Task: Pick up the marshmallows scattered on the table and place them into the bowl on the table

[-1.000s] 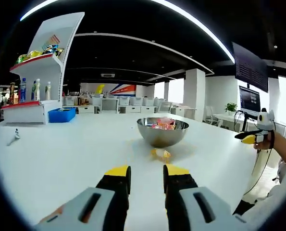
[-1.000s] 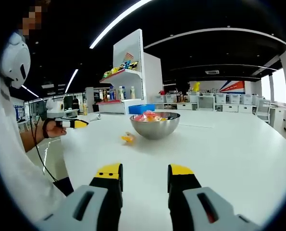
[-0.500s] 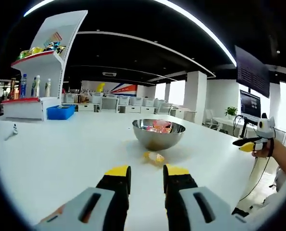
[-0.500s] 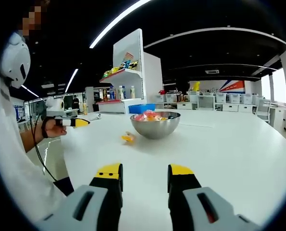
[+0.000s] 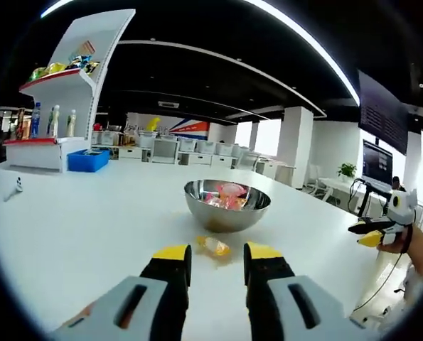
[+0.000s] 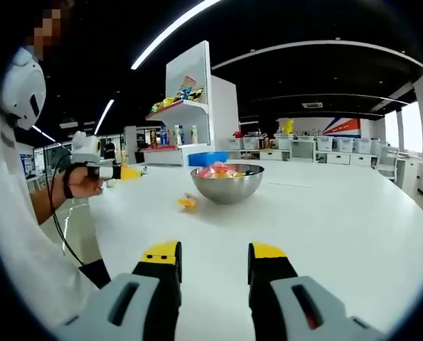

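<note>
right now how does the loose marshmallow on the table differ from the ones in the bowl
The loose marshmallow lies alone on the white table beside the steel bowl; the bowl's marshmallows are heaped together inside. The loose one looks yellow-orange, the heap mostly pink. Both look wrapped.

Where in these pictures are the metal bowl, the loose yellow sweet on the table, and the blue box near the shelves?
metal bowl [image 5: 227, 213]: left gripper view, on its outer front wall.
loose yellow sweet [image 5: 215, 246]: left gripper view, middle of its wrapper.
blue box [image 5: 87, 160]: left gripper view, on its front side.
</note>
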`<act>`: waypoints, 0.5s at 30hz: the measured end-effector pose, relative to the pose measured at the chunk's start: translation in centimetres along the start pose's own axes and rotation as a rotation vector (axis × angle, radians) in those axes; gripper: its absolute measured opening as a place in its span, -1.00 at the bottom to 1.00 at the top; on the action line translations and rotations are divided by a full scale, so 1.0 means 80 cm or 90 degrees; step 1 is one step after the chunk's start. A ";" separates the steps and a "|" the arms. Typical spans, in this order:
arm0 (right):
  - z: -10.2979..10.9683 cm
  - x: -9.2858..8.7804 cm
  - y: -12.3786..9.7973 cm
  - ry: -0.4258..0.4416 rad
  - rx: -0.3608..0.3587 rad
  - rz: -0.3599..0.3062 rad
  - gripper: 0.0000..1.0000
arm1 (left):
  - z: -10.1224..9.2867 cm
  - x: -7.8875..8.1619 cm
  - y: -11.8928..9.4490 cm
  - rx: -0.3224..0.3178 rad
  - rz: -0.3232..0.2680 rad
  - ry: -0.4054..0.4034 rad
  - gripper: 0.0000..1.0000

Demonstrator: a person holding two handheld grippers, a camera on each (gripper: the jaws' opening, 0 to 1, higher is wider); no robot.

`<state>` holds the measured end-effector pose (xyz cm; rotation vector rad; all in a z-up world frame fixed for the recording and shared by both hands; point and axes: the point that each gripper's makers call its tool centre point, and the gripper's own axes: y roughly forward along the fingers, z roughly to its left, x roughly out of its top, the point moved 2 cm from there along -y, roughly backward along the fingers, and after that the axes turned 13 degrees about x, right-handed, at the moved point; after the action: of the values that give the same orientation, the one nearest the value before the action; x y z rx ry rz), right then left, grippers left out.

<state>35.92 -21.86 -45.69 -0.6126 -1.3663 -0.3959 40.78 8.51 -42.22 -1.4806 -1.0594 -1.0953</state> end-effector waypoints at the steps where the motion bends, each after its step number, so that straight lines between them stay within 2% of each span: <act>1: 0.001 0.000 0.000 0.000 -0.001 0.001 -0.26 | -0.001 0.002 0.003 0.007 0.001 0.000 -0.36; 4: 0.003 0.001 0.001 0.002 -0.001 0.001 -0.26 | -0.001 0.001 0.015 0.041 0.021 -0.008 -0.32; 8: 0.007 0.000 0.005 0.003 0.003 0.005 -0.26 | -0.004 -0.003 0.034 0.067 0.036 -0.026 -0.26; 12: 0.008 0.001 0.004 0.002 0.004 0.004 -0.26 | -0.011 -0.008 0.048 0.071 0.032 -0.046 -0.23; 15: 0.006 0.003 -0.004 0.005 -0.003 0.001 -0.26 | -0.016 -0.018 0.062 0.075 0.044 -0.071 -0.20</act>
<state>35.45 -21.79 -45.33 -0.6157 -1.3581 -0.4001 45.15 6.35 -44.47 -1.4861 -1.1218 -0.8949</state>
